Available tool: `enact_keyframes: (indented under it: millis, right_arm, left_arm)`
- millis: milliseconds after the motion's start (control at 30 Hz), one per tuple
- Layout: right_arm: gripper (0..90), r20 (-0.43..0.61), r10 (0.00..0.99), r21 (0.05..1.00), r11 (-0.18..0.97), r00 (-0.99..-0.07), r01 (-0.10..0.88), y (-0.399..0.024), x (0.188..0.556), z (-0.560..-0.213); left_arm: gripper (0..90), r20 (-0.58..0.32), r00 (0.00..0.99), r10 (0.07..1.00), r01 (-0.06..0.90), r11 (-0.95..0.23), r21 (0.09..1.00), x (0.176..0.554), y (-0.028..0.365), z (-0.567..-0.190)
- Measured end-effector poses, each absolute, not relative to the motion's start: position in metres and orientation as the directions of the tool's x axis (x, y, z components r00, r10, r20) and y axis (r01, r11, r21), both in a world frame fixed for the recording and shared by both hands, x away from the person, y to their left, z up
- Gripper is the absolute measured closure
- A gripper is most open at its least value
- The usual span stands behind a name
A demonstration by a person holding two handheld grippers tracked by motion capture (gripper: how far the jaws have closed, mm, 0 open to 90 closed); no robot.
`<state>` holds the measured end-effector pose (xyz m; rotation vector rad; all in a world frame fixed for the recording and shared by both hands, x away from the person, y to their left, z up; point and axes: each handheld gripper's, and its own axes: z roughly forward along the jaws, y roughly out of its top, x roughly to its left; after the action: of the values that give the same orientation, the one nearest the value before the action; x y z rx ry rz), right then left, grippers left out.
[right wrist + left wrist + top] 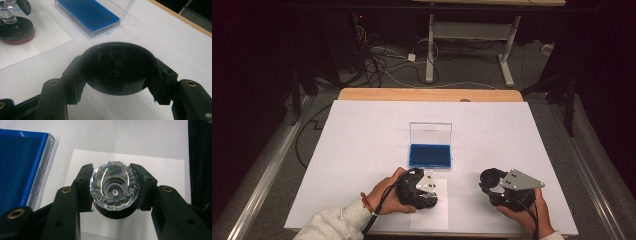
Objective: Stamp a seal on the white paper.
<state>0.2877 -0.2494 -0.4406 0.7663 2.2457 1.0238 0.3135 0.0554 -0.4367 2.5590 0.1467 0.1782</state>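
A round stamp with a clear faceted crystal knob (114,187) and a black base (117,213) stands on a small white paper (160,170). My left gripper (112,167) is shut on the knob, one jaw on each side. In the high view, a hand holds the left gripper (419,192) over that paper (429,212). My right gripper (117,62) is shut on a black round cap (117,72), its hollow side facing the camera. The right gripper (494,185) with the cap (490,177) sits right of the stamp. The stamp base (15,31) has a red rim.
A blue ink pad (430,155) in a case with its clear lid (430,132) standing up lies at the middle of the white sheet (362,150). The wooden table edge (427,94) runs behind. Cables and another table's legs (430,50) are on the floor beyond.
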Motion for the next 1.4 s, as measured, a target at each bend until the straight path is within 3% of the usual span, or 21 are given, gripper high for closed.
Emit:
enact_keyframes:
  millis: [1400]
  right_arm:
    - [38.5, -0.237, 0.677, 0.792, 0.550, -0.697, 0.264, -0.2482, 0.2867, -0.4411]
  left_arm:
    - [54.6, 0.091, 0.985, 0.144, 0.072, -0.835, 0.545, 0.3133, 0.0562, -0.4374]
